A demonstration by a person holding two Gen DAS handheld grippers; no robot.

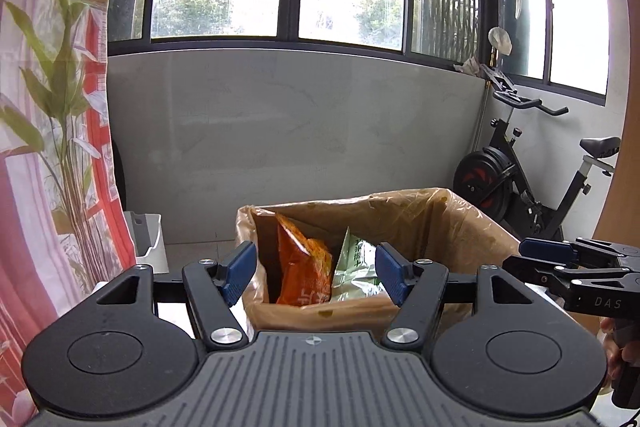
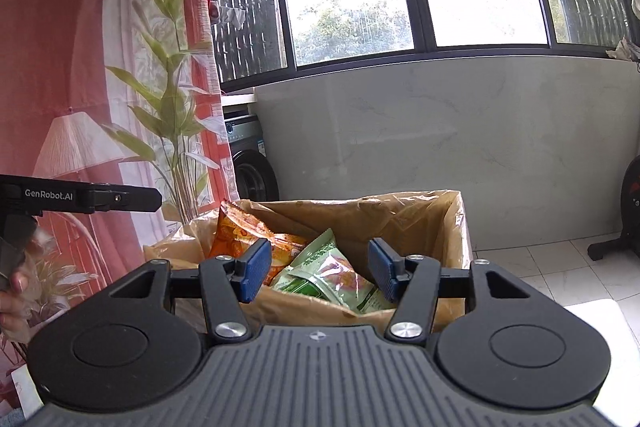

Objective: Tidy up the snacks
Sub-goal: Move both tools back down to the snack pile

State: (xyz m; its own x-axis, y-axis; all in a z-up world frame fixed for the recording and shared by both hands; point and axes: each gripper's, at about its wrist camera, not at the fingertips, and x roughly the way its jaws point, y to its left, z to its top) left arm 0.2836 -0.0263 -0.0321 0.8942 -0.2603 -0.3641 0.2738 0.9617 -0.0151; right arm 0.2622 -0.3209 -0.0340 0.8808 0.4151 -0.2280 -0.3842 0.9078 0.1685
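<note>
Two grippers, left gripper (image 1: 316,273) and right gripper (image 2: 316,271), hang open and empty above the box (image 2: 460,223). Pull back slowly so the orange bag (image 1: 302,263) and green bag (image 2: 332,271) stay in.

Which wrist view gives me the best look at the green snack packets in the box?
The right wrist view: the green snack packets lie face-up between the open fingers, with the print visible, inside the lined box. The left wrist view shows only a narrow edge-on part, beside the orange bag.
</note>
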